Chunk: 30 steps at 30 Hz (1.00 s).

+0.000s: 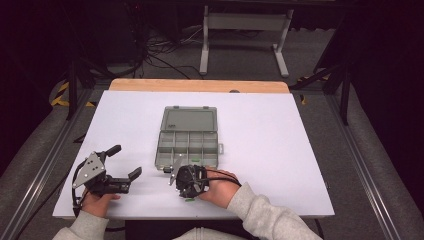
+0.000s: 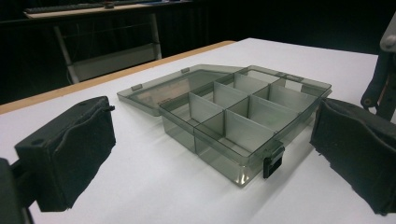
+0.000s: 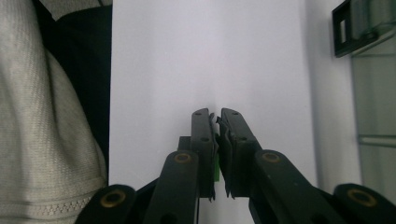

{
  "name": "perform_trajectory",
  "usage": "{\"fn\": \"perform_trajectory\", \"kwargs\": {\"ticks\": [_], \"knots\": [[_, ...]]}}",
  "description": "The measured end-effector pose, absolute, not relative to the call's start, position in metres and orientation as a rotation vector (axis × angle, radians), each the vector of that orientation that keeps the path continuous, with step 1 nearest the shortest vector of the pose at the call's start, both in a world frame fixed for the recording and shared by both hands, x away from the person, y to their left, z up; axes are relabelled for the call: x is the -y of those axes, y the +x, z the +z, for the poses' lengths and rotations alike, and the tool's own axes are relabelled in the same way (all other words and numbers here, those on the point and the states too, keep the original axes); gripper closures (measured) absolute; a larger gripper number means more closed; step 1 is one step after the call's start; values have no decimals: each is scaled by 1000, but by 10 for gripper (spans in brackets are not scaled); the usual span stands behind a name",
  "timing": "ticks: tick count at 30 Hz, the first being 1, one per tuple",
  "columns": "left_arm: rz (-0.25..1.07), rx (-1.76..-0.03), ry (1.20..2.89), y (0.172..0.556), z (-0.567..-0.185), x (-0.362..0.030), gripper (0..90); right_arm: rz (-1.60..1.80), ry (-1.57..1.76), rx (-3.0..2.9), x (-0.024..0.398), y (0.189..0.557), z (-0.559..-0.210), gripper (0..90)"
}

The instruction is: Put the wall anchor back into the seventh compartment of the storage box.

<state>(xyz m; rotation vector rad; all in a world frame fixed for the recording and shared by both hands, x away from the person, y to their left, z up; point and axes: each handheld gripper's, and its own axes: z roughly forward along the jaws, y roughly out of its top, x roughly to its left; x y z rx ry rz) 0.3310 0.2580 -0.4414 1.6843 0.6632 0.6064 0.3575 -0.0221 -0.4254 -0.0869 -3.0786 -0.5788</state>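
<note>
Nearest me, my right tongs are pinched fully together, and in the right gripper view a thin sliver of a green piece shows squeezed between the pads; I cannot make out what it is. In the high view these right tongs sit low over the white bench close to its near edge, just short of the organiser box, with a small green bit lying on the bench just beside them on the near side. My left tongs rest off to the left, well apart from the box, spread wide with nothing between the pads; the left gripper view looks between them across bare bench at the box. Farther out stands the grey translucent organiser box, its lid laid flat open on the far side, its compartments looking empty and a black latch on its near wall. I can read no label or writing on anything.
</note>
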Motion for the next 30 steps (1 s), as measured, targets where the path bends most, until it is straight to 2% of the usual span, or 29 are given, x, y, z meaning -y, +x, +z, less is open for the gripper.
{"fn": "perform_trajectory", "kwargs": {"ticks": [30], "knots": [[604,-663,1682,331,-442,-258,4,-718,-163,3103,38,386,-367,843]]}}
